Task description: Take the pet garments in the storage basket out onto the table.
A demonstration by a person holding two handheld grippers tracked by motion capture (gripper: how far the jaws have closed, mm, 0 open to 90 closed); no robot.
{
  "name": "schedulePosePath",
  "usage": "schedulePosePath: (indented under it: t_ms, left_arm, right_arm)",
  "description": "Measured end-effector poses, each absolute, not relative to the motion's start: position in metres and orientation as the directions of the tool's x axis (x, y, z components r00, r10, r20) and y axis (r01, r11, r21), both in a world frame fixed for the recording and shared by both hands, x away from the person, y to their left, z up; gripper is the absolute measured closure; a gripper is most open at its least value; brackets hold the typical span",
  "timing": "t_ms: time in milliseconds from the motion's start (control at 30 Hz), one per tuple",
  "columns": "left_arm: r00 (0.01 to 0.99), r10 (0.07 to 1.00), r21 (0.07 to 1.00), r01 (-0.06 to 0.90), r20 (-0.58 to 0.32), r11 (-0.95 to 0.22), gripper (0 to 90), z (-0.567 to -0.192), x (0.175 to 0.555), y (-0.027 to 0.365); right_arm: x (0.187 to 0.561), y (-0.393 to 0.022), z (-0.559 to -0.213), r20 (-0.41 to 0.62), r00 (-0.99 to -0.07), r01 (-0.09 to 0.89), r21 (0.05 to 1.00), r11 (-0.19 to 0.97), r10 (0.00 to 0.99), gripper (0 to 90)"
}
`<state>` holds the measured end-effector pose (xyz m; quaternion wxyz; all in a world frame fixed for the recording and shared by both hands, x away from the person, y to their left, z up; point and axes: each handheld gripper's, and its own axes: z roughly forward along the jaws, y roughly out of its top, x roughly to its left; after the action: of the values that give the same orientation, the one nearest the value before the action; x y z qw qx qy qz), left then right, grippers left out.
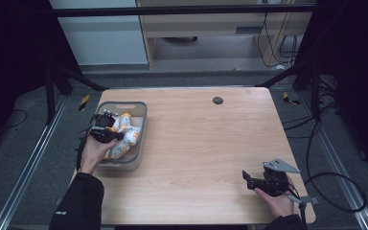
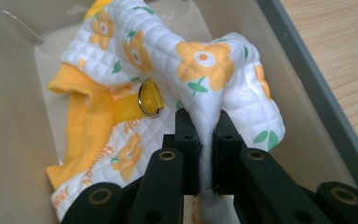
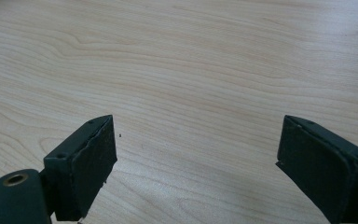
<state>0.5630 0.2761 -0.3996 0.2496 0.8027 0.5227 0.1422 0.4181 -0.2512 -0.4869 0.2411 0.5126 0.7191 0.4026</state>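
Left gripper view showed our left gripper (image 2: 204,140) pinching a cloth (image 2: 186,65) fold inside the bin (image 2: 307,79), right gripper (image 3: 196,168) spread over table w/ nothing; thin pinch could've slipped, or ring (image 2: 150,98) snagged.

Count of things on the worktop

One wooden worktop (image 1: 196,143), one grey plastic bin (image 1: 141,115), one quilted flower-print garment (image 2: 168,51) with one metal ring (image 2: 148,98), two grippers: left gripper (image 2: 204,135), right gripper (image 3: 196,154).

The person wears black sleeves (image 1: 79,201). Each black hand-held gripper (image 1: 106,128) has brass-ringed screw holes; the right one (image 1: 256,180) carries a grey triangular plate (image 1: 280,166).
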Motion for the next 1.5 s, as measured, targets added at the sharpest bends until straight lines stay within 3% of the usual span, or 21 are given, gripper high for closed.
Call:
schedulePosePath:
  t_ms: [867,1500]
  left_arm:
    - [0.418,0.908,0.657,0.683,0.006,-0.319,83.8,-0.334,0.536,0.296]
    - [0.468,0.883,0.68,0.637,0.034,-0.363,83.8,-0.306,0.525,0.286]
  right_arm:
    - [0.418,-0.25,-0.487,0.049,-0.362,0.531,0.831,0.163,0.931,12.0]
    - [0.417,-0.25,-0.486,0.038,-0.36,0.516,0.841,0.165,0.932,12.5]
